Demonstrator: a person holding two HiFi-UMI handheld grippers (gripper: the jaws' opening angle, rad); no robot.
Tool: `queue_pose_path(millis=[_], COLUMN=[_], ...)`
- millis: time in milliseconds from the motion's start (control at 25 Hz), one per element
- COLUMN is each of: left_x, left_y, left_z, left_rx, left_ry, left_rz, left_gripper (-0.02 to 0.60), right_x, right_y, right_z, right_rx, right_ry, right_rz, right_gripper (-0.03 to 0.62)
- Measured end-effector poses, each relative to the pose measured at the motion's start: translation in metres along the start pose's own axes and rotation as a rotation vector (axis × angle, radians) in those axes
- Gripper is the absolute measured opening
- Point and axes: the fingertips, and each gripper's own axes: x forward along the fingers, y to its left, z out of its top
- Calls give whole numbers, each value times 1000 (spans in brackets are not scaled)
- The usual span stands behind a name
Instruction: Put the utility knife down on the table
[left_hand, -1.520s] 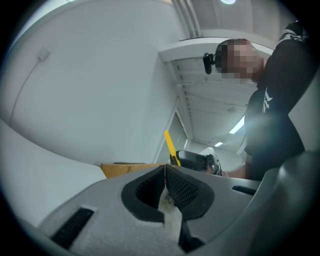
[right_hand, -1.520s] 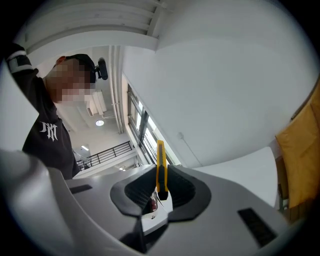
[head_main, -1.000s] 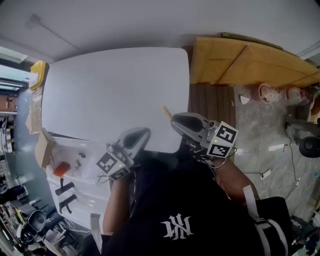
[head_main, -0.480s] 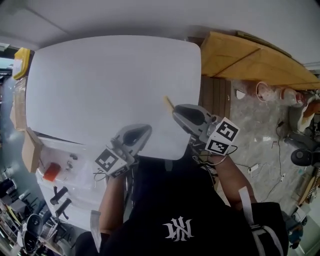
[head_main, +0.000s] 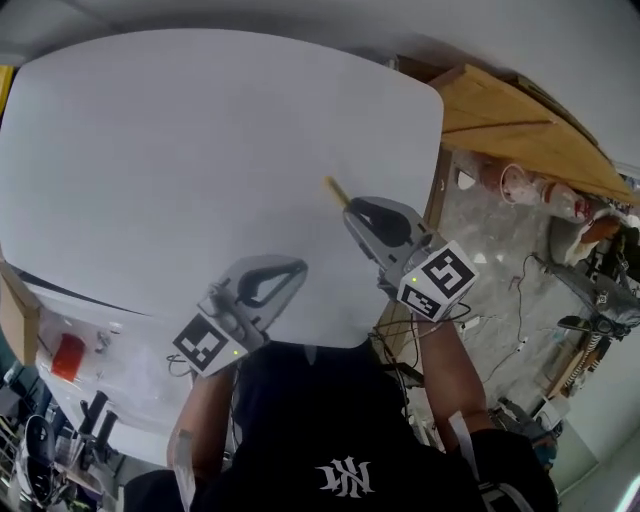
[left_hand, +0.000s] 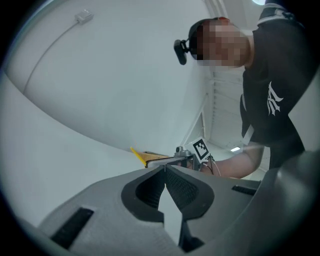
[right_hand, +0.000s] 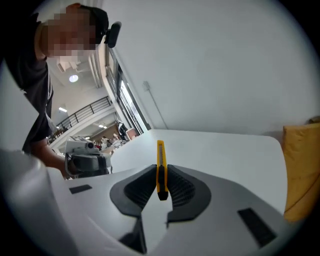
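The white worktop spreads beneath us. At left, our left gripper hovers, jaws pressed together on nothing; at right, the right gripper clamps the yellow utility knife in its jaws over the worktop. We should lower it flat before releasing; its height above the surface is unclear

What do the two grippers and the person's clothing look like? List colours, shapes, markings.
Both the left gripper and right gripper are grey teardrop-shaped shells with black ribbed pads inside the jaws. Each carries a white cube of black square markers and thin cables. The person wears a black short-sleeved top with a white emblem.
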Motion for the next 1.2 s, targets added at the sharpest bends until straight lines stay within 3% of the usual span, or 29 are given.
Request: queue_pose_path(millis=[160,360,880,1200], left_x=[1,5,-12,-4], left_y=[18,24,31,24], left_z=[-13,-30,-43,-49], left_rx=[25,-13,-10,19], left_ry=[43,41,66,94], left_rz=[-29,-65,-91,-75], left_gripper=[9,9,9,9], right_x=[16,29,47,42], right_y=[-21,-29,-26,-35], right_z=[-30,-56,-72,-77], right_rx=[-57,-166,-333,-327], right_ry=[138,291,424,446], right_rz=[-75,-136,-192,-205], right_gripper=[57,57,57,57])
